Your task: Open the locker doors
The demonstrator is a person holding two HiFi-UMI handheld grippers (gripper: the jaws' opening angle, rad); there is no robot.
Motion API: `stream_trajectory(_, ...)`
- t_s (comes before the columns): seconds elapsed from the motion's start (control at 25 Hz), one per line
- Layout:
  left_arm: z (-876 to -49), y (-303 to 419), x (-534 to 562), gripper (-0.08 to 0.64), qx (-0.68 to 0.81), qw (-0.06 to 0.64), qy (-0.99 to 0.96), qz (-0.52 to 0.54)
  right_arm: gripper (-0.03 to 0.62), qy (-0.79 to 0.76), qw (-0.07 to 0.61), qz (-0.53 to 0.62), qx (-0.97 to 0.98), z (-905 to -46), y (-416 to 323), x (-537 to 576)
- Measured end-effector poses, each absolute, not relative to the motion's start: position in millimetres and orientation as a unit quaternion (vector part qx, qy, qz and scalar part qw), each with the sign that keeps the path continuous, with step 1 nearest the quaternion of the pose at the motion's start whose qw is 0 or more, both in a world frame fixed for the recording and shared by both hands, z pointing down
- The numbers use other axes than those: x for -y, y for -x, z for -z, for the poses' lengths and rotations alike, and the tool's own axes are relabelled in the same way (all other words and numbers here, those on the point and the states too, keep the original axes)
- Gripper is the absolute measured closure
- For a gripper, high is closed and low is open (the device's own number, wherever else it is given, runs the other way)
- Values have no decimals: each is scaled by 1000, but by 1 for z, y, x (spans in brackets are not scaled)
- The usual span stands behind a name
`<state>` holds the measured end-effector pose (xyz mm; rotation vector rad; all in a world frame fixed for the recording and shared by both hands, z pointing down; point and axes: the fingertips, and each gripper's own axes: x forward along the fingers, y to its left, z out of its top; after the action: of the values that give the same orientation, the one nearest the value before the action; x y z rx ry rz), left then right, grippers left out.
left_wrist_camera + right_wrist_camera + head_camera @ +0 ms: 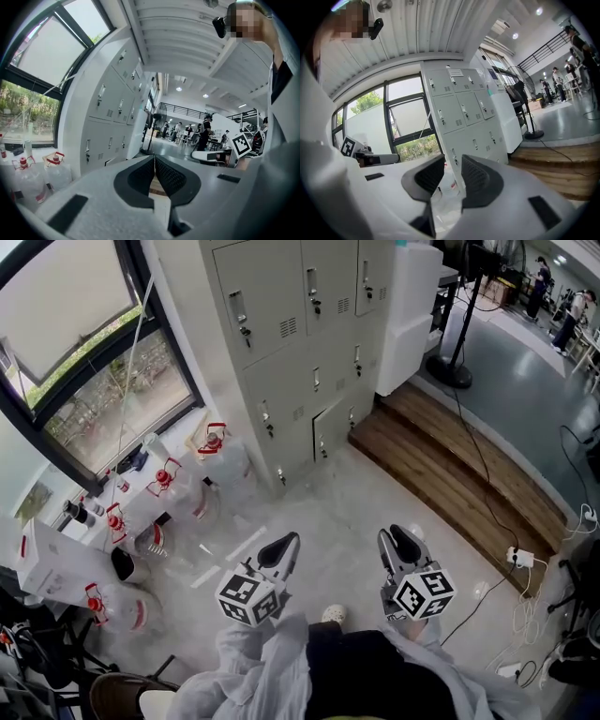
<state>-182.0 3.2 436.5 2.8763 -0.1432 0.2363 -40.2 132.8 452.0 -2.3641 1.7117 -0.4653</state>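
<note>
So the lockers (291,343) were at the top middle of the head view, a grey bank with little latch handles on each door. Most doors looked flush, though one low door (330,427) near the bottom right of the bank seemed cracked open a bit, hard to be sure.

Both grippers sat low in the frame, well apart from the lockers and touching nothing. The left gripper (294,540) had its fingers pinched together at the tips with nothing between them; you could see that clearly in its own view (154,157), where the lockers (108,108) ran along the left side. The right gripper (396,536) had its fingers spread fairly wide and empty (453,159), with the lockers (464,112) straight beyond the gap.

Off to the left of the head view were a bunch of clear water jugs (178,488) with red caps under the window (84,352). A wooden step (450,465) ran to the right of the lockers.
</note>
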Motion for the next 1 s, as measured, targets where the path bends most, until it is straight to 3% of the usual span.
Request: stream_trajectory(1.0,-447,84,44,551,48,134,-986,-88,497,791,91,172,-579,-464,-53,-86)
